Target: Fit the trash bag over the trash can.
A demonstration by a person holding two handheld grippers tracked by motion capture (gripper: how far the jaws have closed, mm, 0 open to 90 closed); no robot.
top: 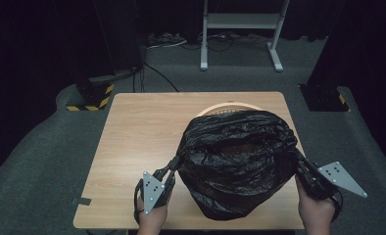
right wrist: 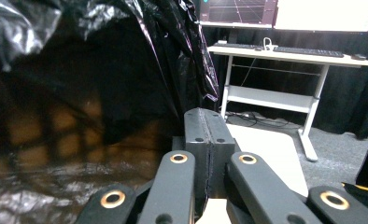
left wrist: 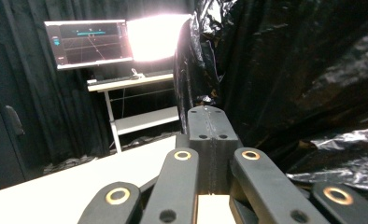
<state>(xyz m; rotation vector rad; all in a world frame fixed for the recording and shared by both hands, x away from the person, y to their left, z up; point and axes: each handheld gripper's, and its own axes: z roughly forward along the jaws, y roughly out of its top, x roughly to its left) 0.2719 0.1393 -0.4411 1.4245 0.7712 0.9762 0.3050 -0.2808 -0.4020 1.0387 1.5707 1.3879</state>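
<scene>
While both grippers, left [top: 175,163] and right [top: 299,157], pinch the black bag [top: 237,161] rim with jaws closed, lining the basket [top: 229,106] seems underway; next, pull the rim down evenly.

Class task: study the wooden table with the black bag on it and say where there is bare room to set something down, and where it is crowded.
Free: the left part of the table, between its left edge and the black bag, and the far strip behind the basket rim. Crowded: the near right, where the bag spreads almost to the edge, with the left gripper and right gripper at its sides.
</scene>
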